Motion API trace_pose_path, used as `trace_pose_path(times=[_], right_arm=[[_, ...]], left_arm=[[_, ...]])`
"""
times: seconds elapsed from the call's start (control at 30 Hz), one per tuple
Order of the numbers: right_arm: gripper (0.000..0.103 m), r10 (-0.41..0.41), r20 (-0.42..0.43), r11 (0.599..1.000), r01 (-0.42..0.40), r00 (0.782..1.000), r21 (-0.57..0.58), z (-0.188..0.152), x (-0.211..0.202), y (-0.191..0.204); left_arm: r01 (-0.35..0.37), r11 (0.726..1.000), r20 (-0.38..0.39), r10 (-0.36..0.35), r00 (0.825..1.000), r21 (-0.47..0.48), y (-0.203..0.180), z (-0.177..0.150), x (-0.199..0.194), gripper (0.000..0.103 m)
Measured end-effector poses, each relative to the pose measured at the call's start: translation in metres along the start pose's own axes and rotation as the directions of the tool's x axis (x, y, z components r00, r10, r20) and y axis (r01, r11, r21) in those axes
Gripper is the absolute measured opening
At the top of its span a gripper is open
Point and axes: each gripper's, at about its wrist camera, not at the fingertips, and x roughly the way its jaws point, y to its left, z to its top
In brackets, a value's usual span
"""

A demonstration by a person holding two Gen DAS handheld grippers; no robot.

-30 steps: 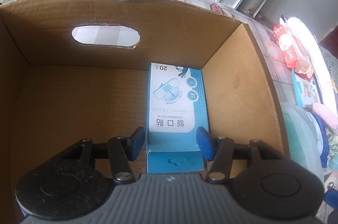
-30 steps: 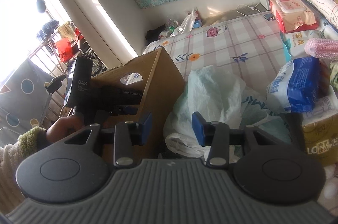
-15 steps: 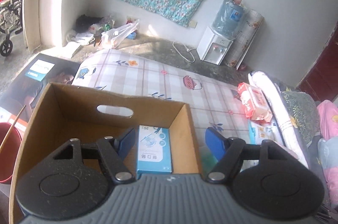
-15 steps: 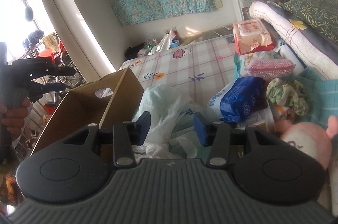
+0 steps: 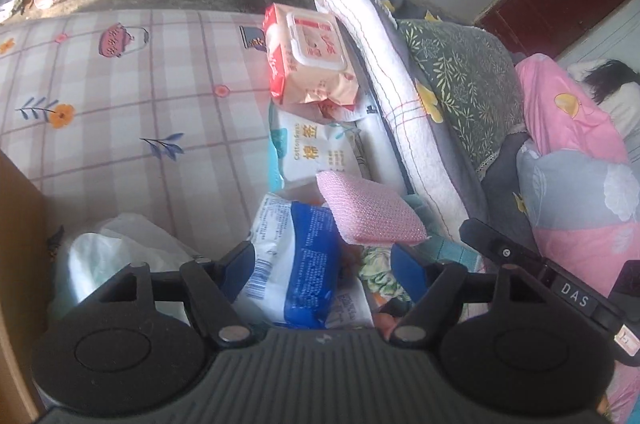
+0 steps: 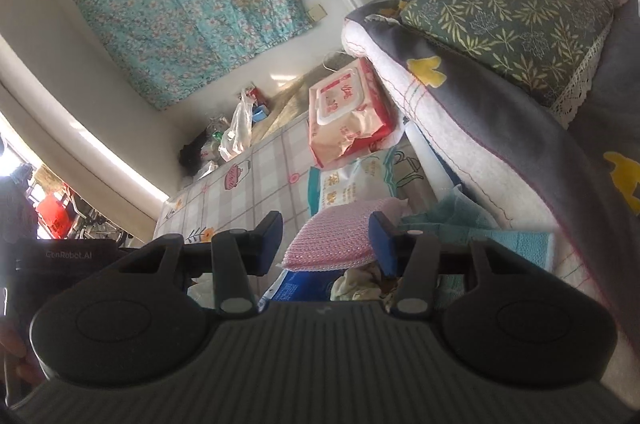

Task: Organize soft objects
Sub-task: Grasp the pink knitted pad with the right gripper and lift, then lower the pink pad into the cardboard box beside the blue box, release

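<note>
The left gripper hangs over a pile of soft packs on a bed, its two blue fingers spread wide and holding nothing. Between them in the left wrist view lies a blue and white plastic pack, though whether either finger touches it cannot be told. Just past the pack, a pink sponge rests partly on top of it. Farther along the pile sit a white cotton-pad pack and a red wet-wipes pack, one behind the other. A crumpled white plastic bag lies to the left, beside the brown wall of a cardboard box. The checked bedsheet stretches out behind.

The right gripper is also open, its fingers apart and empty. The pink sponge sits in the gap between them, close to the right finger; contact cannot be judged. A light blue knitted cloth lies to the right of it, against a rolled grey and white blanket. A green leaf-patterned pillow rests on top of the blanket.
</note>
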Motion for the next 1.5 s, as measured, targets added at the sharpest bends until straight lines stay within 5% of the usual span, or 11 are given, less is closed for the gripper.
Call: trace_pose_path(times=[0.13, 0.3, 0.47, 0.7, 0.93, 1.07, 1.27, 1.4, 1.5], right_arm=[[0.047, 0.007, -0.092, 0.995, 0.003, 0.996, 0.104, 0.010, 0.046, -0.025], [0.047, 0.040, -0.167, 0.989, -0.015, 0.985, 0.150, 0.010, 0.079, -0.039], [0.034, 0.035, -0.173, 0.991, -0.013, 0.984, 0.131, 0.005, 0.088, -0.036], [0.030, 0.062, -0.116, 0.997, -0.055, 0.991, 0.063, 0.000, 0.048, -0.003], [0.032, 0.160, -0.089, 0.985, -0.165, 0.983, -0.057, -0.016, -0.011, 0.074], [0.033, 0.251, -0.141, 0.954, -0.269, 0.958, -0.128, -0.038, -0.022, 0.142], [0.033, 0.323, -0.305, 0.898, -0.393, 0.896, -0.200, -0.087, 0.014, 0.253], [0.033, 0.285, -0.433, 0.883, -0.410, 0.855, -0.230, -0.126, 0.061, 0.314], [0.033, 0.237, -0.524, 0.889, -0.400, 0.818, -0.223, -0.155, 0.103, 0.344]], left_arm=[[0.040, 0.997, -0.070, -0.044, 0.997, -0.061, -0.007, 0.017, 0.053, 0.056], [0.063, 0.993, -0.129, -0.076, 0.989, -0.099, -0.006, 0.029, 0.088, 0.052], [0.084, 0.991, -0.119, -0.096, 0.988, -0.107, -0.007, 0.030, 0.090, 0.044], [0.132, 0.991, -0.065, -0.134, 0.989, -0.032, -0.016, 0.013, 0.042, 0.044], [0.151, 0.988, 0.096, -0.152, 0.984, 0.016, 0.005, -0.031, -0.071, 0.045], [0.132, 0.991, 0.199, -0.125, 0.972, -0.022, 0.045, -0.063, -0.137, 0.045], [0.045, 0.985, 0.327, 0.011, 0.945, -0.164, 0.134, -0.120, -0.212, 0.045], [0.017, 0.955, 0.304, 0.078, 0.950, -0.297, 0.206, -0.139, -0.225, 0.045], [0.040, 0.905, 0.250, 0.074, 0.966, -0.423, 0.263, -0.147, -0.218, 0.045]])
